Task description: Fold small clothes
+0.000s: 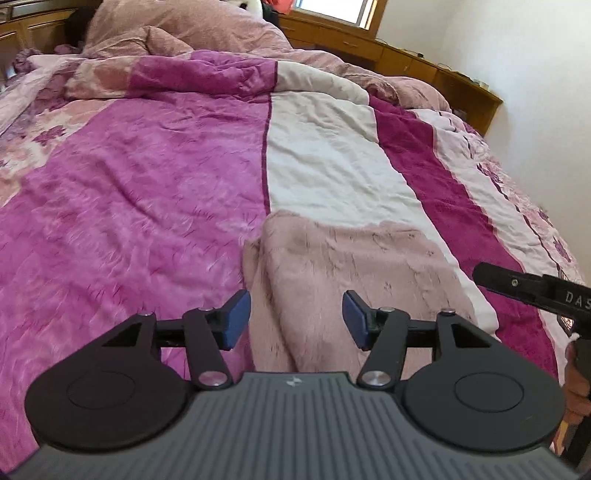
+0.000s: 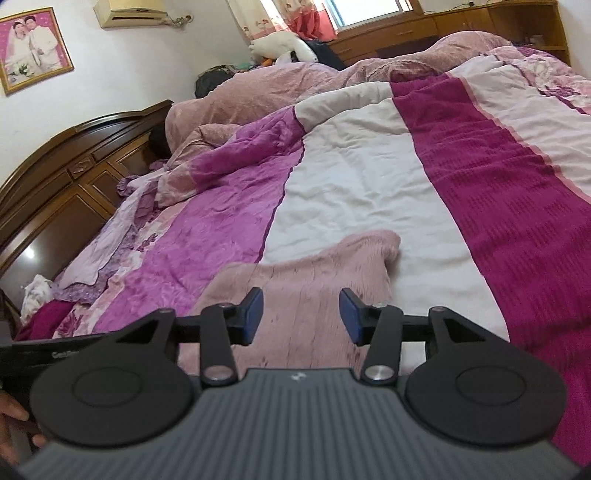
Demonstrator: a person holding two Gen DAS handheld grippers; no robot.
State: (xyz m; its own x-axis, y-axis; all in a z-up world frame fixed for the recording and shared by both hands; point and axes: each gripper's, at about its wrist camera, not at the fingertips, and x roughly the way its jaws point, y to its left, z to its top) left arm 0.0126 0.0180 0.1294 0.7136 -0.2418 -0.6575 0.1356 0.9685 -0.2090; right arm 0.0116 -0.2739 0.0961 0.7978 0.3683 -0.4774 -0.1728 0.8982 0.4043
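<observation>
Bedroom scene: a big bed (image 1: 147,184) fills both views, covered in a striped quilt (image 2: 517,221) of magenta, white and dark plum bands, with a rumpled pink duvet (image 1: 192,33) piled at the top of the frame. A wooden headboard (image 2: 66,162) runs down the left edge of the right wrist view, with a framed photo (image 2: 35,50) in the upper left corner and a window (image 2: 369,13) at top centre. The thing being folded is a small fuzzy pink garment (image 1: 351,280), lying flat on the white stripe in the lower middle of both views, looking already folded over on itself. The left gripper (image 1: 296,319) sits above its near end with the jaws released, blue pads apart and nothing pinched between them. Same deal with the right gripper (image 2: 301,316): jaws spread, just pink cloth visible underneath the gap, no grip. The right gripper's black body also pokes in at the right edge of the left wrist view.
</observation>
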